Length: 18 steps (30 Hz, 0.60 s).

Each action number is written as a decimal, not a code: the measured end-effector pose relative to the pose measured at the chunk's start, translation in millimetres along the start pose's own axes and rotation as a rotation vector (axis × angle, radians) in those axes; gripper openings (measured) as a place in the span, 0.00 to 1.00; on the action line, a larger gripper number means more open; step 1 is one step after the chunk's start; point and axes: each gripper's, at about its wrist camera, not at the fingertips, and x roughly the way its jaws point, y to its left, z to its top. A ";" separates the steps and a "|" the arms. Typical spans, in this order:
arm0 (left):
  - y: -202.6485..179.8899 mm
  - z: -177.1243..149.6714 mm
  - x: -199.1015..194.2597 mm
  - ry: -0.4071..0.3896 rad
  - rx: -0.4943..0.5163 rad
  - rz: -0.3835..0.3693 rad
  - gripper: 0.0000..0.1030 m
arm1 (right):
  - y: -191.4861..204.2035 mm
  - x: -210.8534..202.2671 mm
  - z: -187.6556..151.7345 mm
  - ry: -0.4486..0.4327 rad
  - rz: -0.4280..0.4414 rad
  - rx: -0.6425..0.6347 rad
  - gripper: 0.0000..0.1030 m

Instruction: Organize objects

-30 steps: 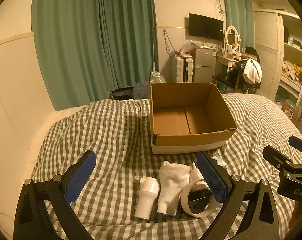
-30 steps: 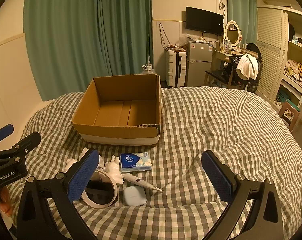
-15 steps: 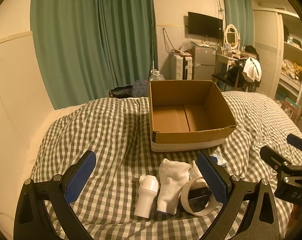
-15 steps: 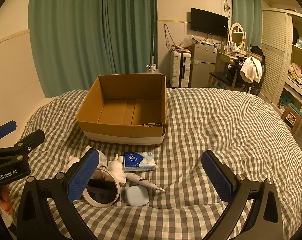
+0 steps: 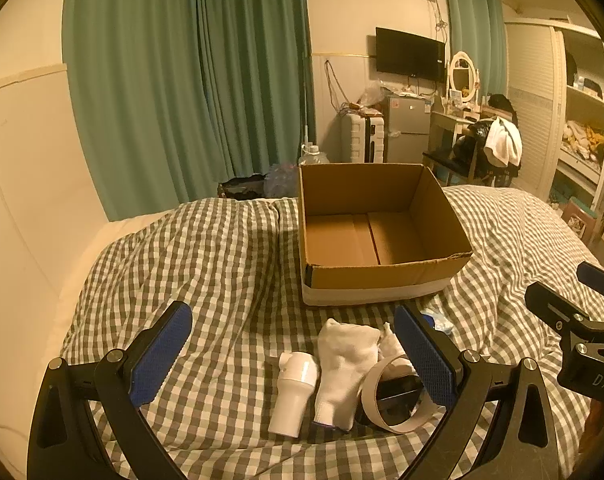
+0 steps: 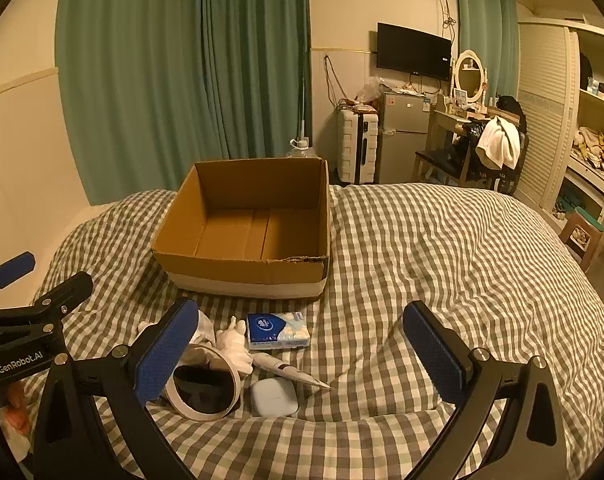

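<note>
Both grippers, left gripper (image 5: 292, 354) and right gripper (image 6: 302, 350), have backed off a little, wide open and holding nothing, so the cardboard box (image 6: 254, 232) is still empty.

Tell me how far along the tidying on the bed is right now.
Nothing looks done: the cardboard box is empty. Nothing is in hand; the left gripper and right gripper are both open. Left to do: the white bottle, sock, tape roll, tissue pack, pen and small case lie on the bedspread.
</note>
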 end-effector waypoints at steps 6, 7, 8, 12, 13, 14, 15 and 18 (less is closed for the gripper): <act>-2.1 -1.0 -0.4 -0.005 0.007 0.000 1.00 | 1.6 -0.1 -0.2 -0.003 0.003 0.000 1.00; -2.4 -1.1 -0.7 -0.005 0.006 -0.001 1.00 | 1.6 -0.3 -0.6 -0.003 0.003 0.000 1.00; -2.3 -1.0 -0.5 -0.004 0.005 -0.003 1.00 | 1.6 -0.4 -0.8 -0.004 0.003 0.000 1.00; -2.3 -1.3 -0.7 -0.010 0.003 -0.011 1.00 | 1.5 -0.6 -0.5 -0.003 0.004 0.000 1.00; -2.5 -1.3 -0.7 -0.011 0.003 -0.012 1.00 | 1.8 -0.7 -0.4 -0.003 0.005 0.000 1.00; -2.6 -1.2 -0.8 -0.012 0.004 -0.014 1.00 | 2.4 -0.6 -0.4 -0.006 0.006 0.000 1.00; -2.7 -0.9 -1.1 -0.015 0.005 -0.014 1.00 | 3.1 -0.7 -0.3 -0.005 0.010 -0.001 1.00; -2.4 -0.2 -1.7 -0.019 0.007 -0.019 1.00 | 6.5 -0.2 -0.9 0.002 0.024 -0.010 1.00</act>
